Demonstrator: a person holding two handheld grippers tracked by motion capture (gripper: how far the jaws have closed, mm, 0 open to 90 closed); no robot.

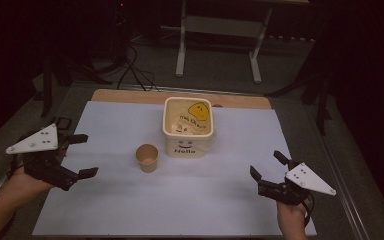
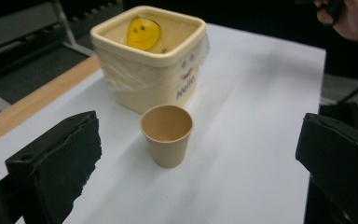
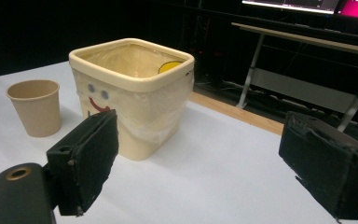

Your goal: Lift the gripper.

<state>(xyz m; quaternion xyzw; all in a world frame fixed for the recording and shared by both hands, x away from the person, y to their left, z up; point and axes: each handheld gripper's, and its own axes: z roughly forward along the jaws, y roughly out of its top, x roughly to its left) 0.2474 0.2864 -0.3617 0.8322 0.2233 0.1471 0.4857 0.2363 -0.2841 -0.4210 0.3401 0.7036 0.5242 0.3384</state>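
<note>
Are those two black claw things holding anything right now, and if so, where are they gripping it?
Nothing is held. The left gripper and right gripper are both open, apart from the paper cup and the cream tub.

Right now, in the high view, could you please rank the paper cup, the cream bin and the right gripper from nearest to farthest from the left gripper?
1. Paper cup, table centre.
2. Cream bin, just behind the cup.
3. Right gripper, far side.

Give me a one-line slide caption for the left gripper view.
Open left gripper facing an upright, empty paper cup in front of the cream bin on the white sheet.
</note>
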